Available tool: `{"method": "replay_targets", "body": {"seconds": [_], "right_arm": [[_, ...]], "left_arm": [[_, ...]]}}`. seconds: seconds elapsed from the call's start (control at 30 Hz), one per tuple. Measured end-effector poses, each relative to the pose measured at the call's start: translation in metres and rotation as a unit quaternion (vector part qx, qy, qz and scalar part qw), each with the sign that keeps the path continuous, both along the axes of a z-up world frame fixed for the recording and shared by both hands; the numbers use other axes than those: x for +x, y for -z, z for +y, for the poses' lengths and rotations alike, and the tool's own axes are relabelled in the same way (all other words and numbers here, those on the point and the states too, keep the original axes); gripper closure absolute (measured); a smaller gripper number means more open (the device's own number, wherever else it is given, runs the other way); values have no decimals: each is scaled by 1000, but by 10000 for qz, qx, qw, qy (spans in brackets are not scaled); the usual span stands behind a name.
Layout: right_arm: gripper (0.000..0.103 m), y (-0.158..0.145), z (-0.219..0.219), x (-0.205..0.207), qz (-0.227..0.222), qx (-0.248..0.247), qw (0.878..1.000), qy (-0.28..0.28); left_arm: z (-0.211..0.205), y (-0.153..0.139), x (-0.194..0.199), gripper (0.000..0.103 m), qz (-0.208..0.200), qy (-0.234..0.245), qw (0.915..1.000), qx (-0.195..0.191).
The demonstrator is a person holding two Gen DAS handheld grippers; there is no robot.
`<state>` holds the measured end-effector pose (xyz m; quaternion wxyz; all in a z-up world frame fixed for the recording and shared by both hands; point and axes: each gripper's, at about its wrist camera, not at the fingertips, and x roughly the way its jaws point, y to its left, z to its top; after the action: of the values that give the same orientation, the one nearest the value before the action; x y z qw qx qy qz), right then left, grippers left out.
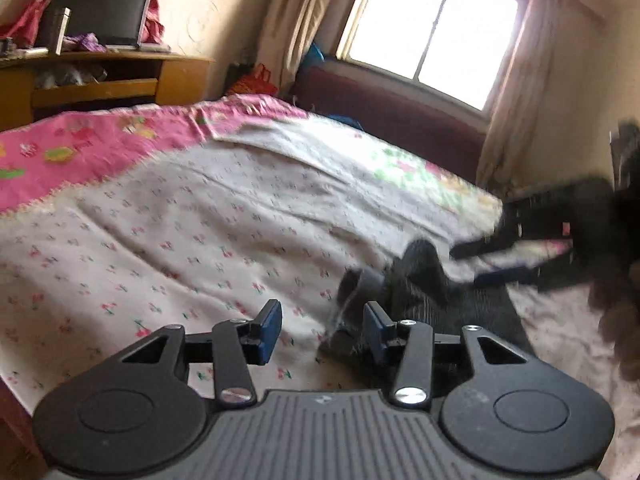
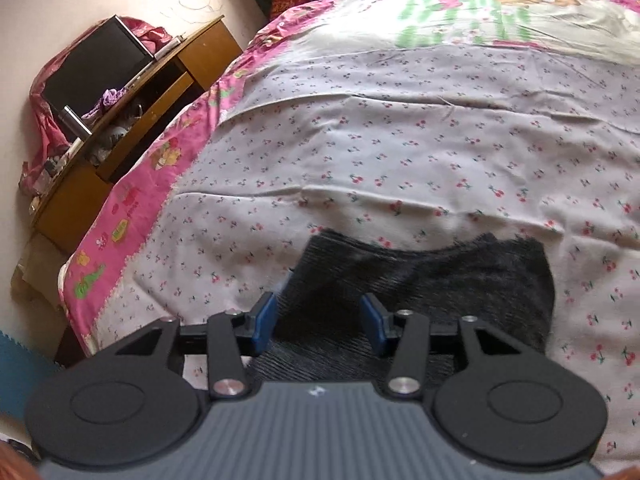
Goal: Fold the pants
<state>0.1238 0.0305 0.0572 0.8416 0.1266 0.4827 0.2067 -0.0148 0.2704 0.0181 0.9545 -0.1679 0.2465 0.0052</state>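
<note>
Dark grey pants (image 2: 432, 280) lie in a folded bundle on the cherry-print bedsheet (image 2: 360, 140). My right gripper (image 2: 322, 324) is open, hovering over the near left part of the pants with nothing between its blue pads. In the left wrist view the pants (image 1: 416, 280) lie bunched just right of my left gripper (image 1: 324, 330), which is open and empty above the sheet (image 1: 160, 240). The right gripper (image 1: 520, 240) shows blurred at the right edge, over the pants.
A wooden desk (image 1: 100, 80) with a dark monitor (image 1: 100, 12) stands beyond the bed's far left side. A bright window (image 1: 432, 28) with curtains is behind the bed. The pink border of the bedcover (image 2: 132, 216) marks the bed's left edge.
</note>
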Motion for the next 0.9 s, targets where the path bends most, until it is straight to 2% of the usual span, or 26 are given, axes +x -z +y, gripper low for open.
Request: {"method": "replay_targets", "body": {"seconds": [0.1, 0.2, 0.3, 0.37, 0.47, 0.6, 0.73, 0.8, 0.9], "right_arm": [[54, 6, 5, 1, -87, -127, 9997, -193], [54, 16, 22, 7, -129, -324, 9979, -547], [54, 29, 38, 22, -87, -475, 9961, -734], [54, 38, 49, 36, -140, -639, 9946, -803], [56, 53, 59, 51, -175, -854, 9922, -896], [55, 74, 60, 67, -166, -900, 9918, -888], [48, 72, 63, 77, -288, -994, 9906, -895], [51, 65, 50, 79, -211, -713, 9946, -719], [51, 43, 18, 60, -457, -284, 9969, -566]], "left_arm": [[-11, -11, 2, 44, -176, 270, 9994, 106], [-37, -12, 10, 43, -226, 700, 9959, 521], [-63, -5, 26, 43, -181, 1065, 9880, 1107], [-72, 7, 44, 43, 17, 1094, 9822, 1526], [-73, 30, 70, 32, 403, 977, 9753, 1938], [-62, 34, 90, 28, 608, 917, 9765, 1851], [-59, 30, 104, 23, 745, 943, 9752, 1859], [-61, 31, 103, 21, 829, 946, 9728, 1945], [-65, 24, 91, 21, 759, 919, 9726, 1998]]}}
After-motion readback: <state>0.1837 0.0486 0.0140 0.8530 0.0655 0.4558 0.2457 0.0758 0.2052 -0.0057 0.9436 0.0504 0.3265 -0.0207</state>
